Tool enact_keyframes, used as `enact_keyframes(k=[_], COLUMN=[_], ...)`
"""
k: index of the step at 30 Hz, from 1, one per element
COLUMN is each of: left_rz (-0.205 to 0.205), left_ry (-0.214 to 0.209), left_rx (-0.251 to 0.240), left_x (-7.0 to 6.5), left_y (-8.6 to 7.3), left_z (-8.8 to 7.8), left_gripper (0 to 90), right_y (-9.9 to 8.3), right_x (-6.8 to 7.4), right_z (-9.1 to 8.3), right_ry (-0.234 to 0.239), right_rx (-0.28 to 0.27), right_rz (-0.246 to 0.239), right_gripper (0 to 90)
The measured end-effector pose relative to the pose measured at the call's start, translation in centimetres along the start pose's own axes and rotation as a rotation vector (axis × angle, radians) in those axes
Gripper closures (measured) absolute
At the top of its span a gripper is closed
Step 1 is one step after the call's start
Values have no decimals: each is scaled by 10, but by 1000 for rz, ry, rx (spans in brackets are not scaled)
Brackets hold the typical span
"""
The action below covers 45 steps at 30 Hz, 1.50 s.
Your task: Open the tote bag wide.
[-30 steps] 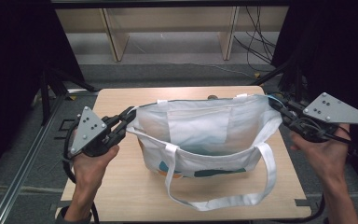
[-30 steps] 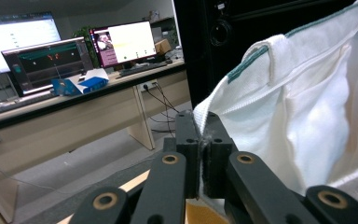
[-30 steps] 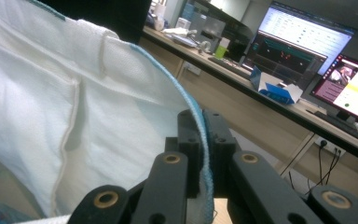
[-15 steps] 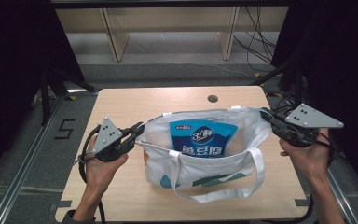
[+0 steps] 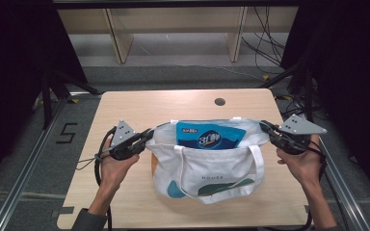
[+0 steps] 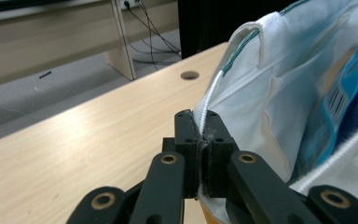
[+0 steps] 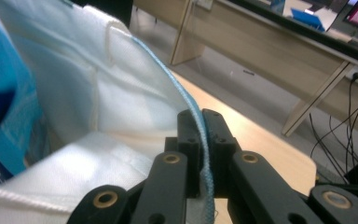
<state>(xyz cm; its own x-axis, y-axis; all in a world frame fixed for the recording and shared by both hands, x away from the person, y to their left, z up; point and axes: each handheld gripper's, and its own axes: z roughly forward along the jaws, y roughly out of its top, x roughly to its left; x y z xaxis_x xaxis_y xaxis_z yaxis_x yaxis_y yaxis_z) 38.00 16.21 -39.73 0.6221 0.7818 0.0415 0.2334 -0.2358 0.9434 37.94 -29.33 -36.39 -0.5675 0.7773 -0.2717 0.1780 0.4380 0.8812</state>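
Tote bag (image 5: 207,168) of white cloth sits near the middle of your bench (image 5: 125,106), its mouth pulled wide between your two hands. Inside it stands a blue and white pack (image 5: 207,137), its top showing above the near wall of the bag. Your left gripper (image 5: 147,137) has its jaws pinched together on the bag's left rim, the seam caught between the pads; your right gripper (image 5: 266,129) grips the right rim the same way, a blue-stitched edge running between its jaws. Two white handles (image 5: 257,159) hang down over the front panel. Bare wood lies on all sides of the bag, widest toward the far edge, where a small round hole (image 5: 219,101) sits in the bench top. Beyond the bench stand wooden legs (image 5: 118,41) and loose cables (image 5: 265,43) on the floor, well apart from the bag.
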Motion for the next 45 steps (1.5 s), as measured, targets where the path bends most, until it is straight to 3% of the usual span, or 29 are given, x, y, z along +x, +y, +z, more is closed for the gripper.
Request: enact_keyframes(k=[4,6,10,11,13,15,16,18,19,21,23,26,28,31,37,38,40,45], left_rz=[21,51,43,17,40,41,69,58,64,98,87,87,101,85,85,82,116,76], left_ry=[-5,-23,-46,-63,-79,-71,-85,-98,-98,-104,-107,-119,-127,-137,-136,-127,-139,-120], left_rx=[51,114,168,197,237,245,273,278,290,303,307,310,328,348,356,358,369,359], left_x=[-2,-5,-5,-5,-4,-6,-9,-10,-11,-11,-14,-18,-20,-24,-24,-24,-21,-23], left_y=[-14,-27,-44,-54,-60,-63,-68,-72,-73,-73,-76,-83,-86,-94,-96,-96,-95,-98], left_z=[4,11,19,24,27,28,31,33,33,32,34,38,40,45,48,48,48,52], left_gripper=[861,856,856,856,856,856,856,857,856,857,857,858,858,859,859,859,859,859], right_y=[-11,-21,-31,-37,-41,-42,-46,-48,-54,-57,-60,-71,-74,-87,-106,-107,-107,-108], right_x=[2,4,6,9,12,13,16,18,21,24,24,25,26,31,39,40,39,36], right_z=[6,9,13,16,18,19,22,22,26,25,27,29,29,39,59,61,63,70], right_ry=[-1,6,19,27,37,41,47,44,71,74,77,98,103,123,167,169,175,171], right_rx=[3,35,62,83,99,101,115,123,145,166,166,207,218,272,369,373,373,372], right_rz=[17,27,23,13,11,-7,-10,-15,-14,4,3,-1,-1,-23,0,10,6,11], right_gripper=[871,871,870,870,870,870,870,870,870,870,870,870,870,870,870,870,869,869])
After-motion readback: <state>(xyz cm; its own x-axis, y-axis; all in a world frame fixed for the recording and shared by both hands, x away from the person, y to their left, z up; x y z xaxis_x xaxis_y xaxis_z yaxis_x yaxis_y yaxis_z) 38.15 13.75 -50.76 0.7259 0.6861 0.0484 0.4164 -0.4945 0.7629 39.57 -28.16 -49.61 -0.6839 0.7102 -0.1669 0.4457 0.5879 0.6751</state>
